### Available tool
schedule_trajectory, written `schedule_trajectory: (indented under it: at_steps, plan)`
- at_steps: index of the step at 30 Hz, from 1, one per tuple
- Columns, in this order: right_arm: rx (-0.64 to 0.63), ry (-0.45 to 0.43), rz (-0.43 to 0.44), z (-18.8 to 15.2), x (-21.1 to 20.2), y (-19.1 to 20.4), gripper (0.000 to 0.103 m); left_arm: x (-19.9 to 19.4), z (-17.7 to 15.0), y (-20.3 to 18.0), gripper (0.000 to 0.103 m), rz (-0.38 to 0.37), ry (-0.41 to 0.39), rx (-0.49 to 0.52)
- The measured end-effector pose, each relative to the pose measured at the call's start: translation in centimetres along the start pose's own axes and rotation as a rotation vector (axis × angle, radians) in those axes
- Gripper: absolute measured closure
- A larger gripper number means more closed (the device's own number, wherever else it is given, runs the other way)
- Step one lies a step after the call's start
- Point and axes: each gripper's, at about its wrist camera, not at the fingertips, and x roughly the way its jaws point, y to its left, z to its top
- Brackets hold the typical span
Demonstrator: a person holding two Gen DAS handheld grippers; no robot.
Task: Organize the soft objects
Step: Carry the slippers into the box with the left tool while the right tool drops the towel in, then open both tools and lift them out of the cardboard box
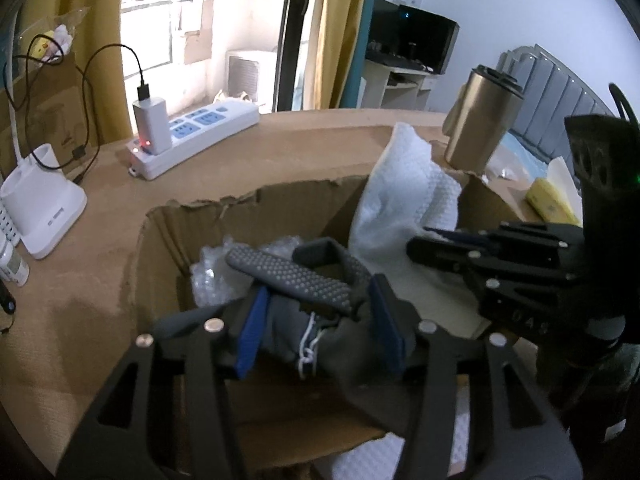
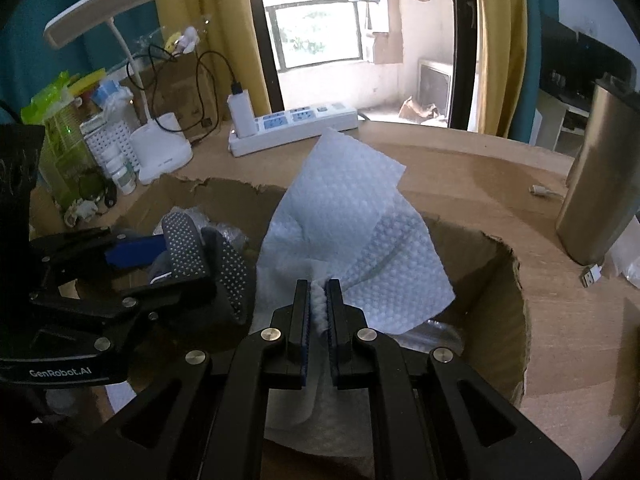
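Soft items are being lowered into the torn cardboard box (image 2: 508, 280) at mid-frame.

The white cloth (image 2: 344, 216) is clamped in the right gripper (image 2: 319, 300), its long axis running up the frame to a free corner above the box rim. The grey dotted sock (image 1: 292, 276) lies crosswise between the parted pads of the left gripper (image 1: 320, 320); contact cannot be told. Release inside the box is judged next.

Both grippers angled downward, side by side.
L gripper (image 1: 320, 320) jaws parted w/ grey fabric between; R gripper (image 2: 319, 304) jaws clamped on white cloth.
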Motion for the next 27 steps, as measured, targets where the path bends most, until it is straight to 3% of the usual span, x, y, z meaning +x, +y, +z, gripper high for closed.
schedule_trajectory:
  at_steps: [4,6,9,18,27]
  plan:
    - [0.014,0.006,-0.014,0.0,-0.6,-0.1,0.090,-0.4,0.0,0.0,0.047,0.000,0.001,0.001]
    - [0.026,-0.009,-0.025,0.1,-1.4,-0.2,0.081,-0.9,0.0,0.1,0.036,-0.003,-0.011,-0.002]
    - [0.036,-0.041,-0.029,0.3,-2.7,-0.2,0.069,-1.8,0.0,0.4,0.036,-0.021,-0.031,-0.020]
    - [0.026,-0.093,-0.056,0.3,-5.5,0.9,0.060,-4.8,-0.1,0.4,0.036,-0.041,-0.105,-0.030]
    - [0.032,-0.151,-0.090,-0.2,-8.7,1.5,0.058,-7.4,-0.5,0.0,0.035,-0.046,-0.153,-0.025]
